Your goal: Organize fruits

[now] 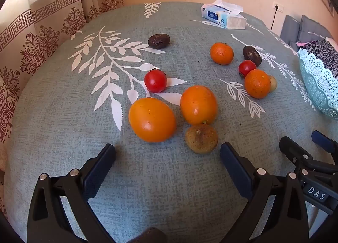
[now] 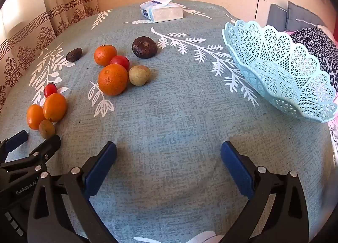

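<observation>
Scattered over the tablecloth: two smooth orange oval fruits [image 1: 152, 119] [image 1: 198, 104] side by side near centre, with a wrinkled brownish fruit [image 1: 201, 138] touching at 6 o'clock and a red tomato [image 1: 155, 80] at 11 o'clock. At 2 o'clock, a cluster: two mandarins [image 2: 105, 55] [image 2: 113, 79], a second tomato [image 2: 120, 62], a pale green-brown fruit [image 2: 139, 75], a dark wrinkled fruit [image 2: 144, 47]. Apart at 12 o'clock, another dark fruit [image 1: 158, 41]. At 3 o'clock, tilted, a pale blue lattice basket [image 2: 281, 69], empty.
</observation>
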`<action>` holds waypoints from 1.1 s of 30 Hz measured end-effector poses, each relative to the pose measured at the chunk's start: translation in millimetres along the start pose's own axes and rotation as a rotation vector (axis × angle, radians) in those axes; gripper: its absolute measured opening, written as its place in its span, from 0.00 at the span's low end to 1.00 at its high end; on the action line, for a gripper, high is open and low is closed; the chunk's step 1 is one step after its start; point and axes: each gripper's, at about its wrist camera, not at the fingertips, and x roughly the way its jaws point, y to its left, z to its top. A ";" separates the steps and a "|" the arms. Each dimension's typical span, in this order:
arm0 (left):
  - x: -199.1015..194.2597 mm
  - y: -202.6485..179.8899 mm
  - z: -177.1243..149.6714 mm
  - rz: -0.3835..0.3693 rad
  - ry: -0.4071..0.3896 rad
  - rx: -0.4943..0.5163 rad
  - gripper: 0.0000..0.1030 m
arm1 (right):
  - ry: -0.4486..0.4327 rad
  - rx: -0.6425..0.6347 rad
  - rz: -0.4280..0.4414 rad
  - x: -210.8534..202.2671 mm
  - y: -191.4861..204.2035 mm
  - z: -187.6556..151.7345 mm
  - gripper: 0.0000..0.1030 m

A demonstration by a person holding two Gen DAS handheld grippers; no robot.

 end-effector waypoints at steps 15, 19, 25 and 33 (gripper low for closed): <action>-0.8 -0.2 1.6 0.004 0.002 0.001 0.95 | -0.001 -0.002 -0.003 0.1 0.3 0.0 0.97; 0.5 1.7 -0.1 0.009 0.003 -0.002 0.95 | -0.001 -0.002 -0.002 0.3 0.3 0.2 0.97; 0.4 0.6 -1.6 0.015 0.006 -0.004 0.95 | -0.002 -0.003 -0.003 2.6 0.4 0.1 0.97; 0.8 0.1 -1.7 0.017 0.007 -0.004 0.95 | 0.000 0.002 0.019 0.0 -0.4 -1.5 0.98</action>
